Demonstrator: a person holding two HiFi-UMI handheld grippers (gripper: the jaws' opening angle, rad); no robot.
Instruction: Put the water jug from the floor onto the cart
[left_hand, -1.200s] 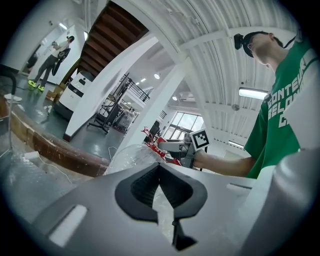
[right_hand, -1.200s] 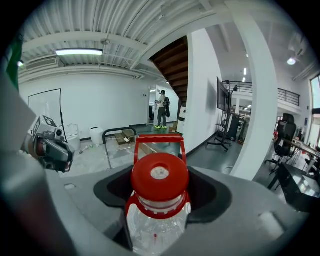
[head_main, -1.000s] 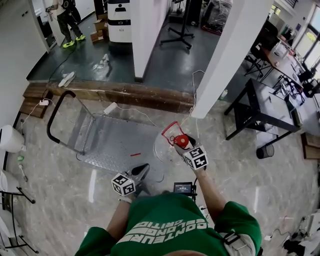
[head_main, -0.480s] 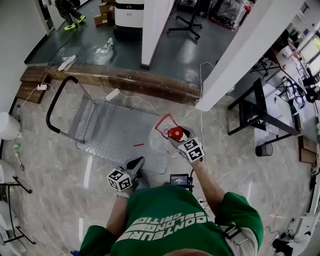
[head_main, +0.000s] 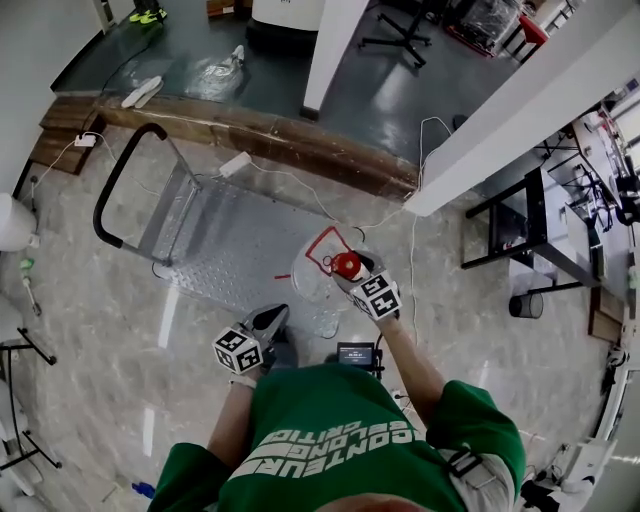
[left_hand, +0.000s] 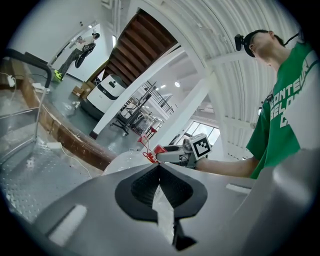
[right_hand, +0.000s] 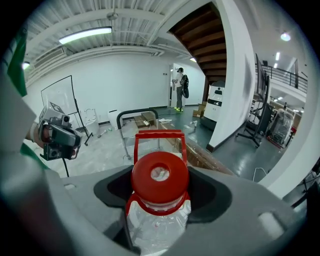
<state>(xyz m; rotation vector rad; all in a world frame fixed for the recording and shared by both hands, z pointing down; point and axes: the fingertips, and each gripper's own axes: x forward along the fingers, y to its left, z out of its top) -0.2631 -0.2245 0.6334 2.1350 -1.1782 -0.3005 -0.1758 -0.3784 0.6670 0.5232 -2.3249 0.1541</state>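
Floor: pale marbled floor fills the head view, with a wooden step at twelve o'clock and the person's green shirt at six.
Cart: flat metal cart, deck bare, its black push handle at its nine o'clock end.
Water jug: clear water jug at the cart's four o'clock corner, by the deck's edge. I cannot tell whether its base rests on anything.
Right gripper, head view: right gripper comes in from five o'clock, forearm stretched out, angled down onto the jug's top.
Left gripper, head view: left gripper sits at the jug's seven o'clock, near its base, pointing roughly level.
Left gripper view: jaws together, tips meeting, nothing gripped. The jug's clear shoulder shows just beyond them at eleven o'clock.
Right gripper view: jaws clamped on the jug's neck, just under the red cap. The red carry handle stands upright behind it.
Step in hand: seemingly the carry to the cart, with placing not yet done.
Next move: likely needs the jug brought further over the deck toward ten o'clock and its base set flat before the clamp lets go. The left gripper is free to steady the body.
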